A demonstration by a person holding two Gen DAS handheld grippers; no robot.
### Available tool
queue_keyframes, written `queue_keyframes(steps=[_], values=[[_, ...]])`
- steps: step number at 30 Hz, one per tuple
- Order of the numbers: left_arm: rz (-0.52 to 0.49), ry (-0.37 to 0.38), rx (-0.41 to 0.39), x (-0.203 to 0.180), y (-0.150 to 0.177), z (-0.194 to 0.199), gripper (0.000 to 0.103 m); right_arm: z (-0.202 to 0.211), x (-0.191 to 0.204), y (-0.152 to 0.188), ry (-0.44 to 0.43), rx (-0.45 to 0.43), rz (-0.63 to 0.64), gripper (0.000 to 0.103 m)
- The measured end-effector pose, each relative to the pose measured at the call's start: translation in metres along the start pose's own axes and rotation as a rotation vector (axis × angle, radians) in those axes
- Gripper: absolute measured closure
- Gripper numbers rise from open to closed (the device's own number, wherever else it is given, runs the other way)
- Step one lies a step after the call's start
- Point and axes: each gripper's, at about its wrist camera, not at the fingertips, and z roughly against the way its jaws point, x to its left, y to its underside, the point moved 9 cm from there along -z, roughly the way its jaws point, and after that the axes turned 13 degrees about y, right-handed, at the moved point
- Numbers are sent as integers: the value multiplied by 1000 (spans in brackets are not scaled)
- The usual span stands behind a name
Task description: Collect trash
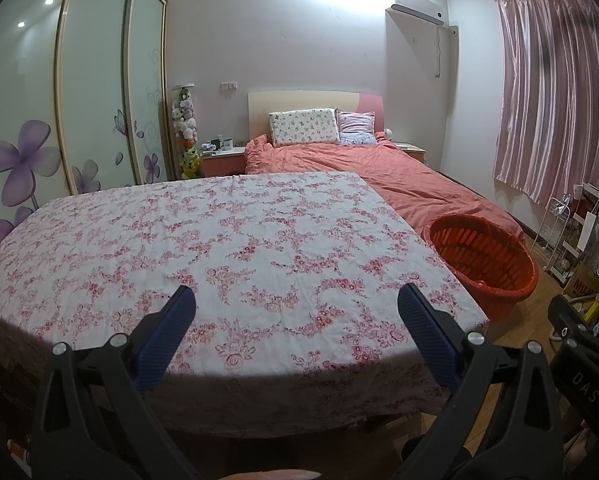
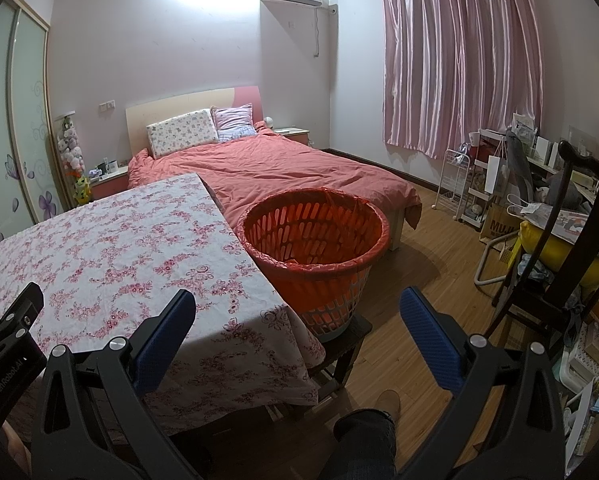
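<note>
Left wrist view: left gripper (image 1: 297, 300) gapes empty above the floral tablecloth (image 1: 219, 240); no trash visible. Right gripper (image 2: 297, 304) likewise spread, near the red-lined basket (image 2: 319, 236). Risk: basket, perched on a stool, tips if bumped.

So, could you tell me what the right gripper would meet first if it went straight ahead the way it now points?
Probably the orange basket: it sits centred between the open fingers of the right gripper, beside the table corner. Depth is unclear, and nothing else shows in that line before it.
</note>
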Motion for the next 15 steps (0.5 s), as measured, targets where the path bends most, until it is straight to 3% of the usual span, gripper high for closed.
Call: queue_keyframes(steps=[15], values=[[10, 3, 12, 3, 0, -3, 4, 0, 0, 0, 0, 0, 1, 2]])
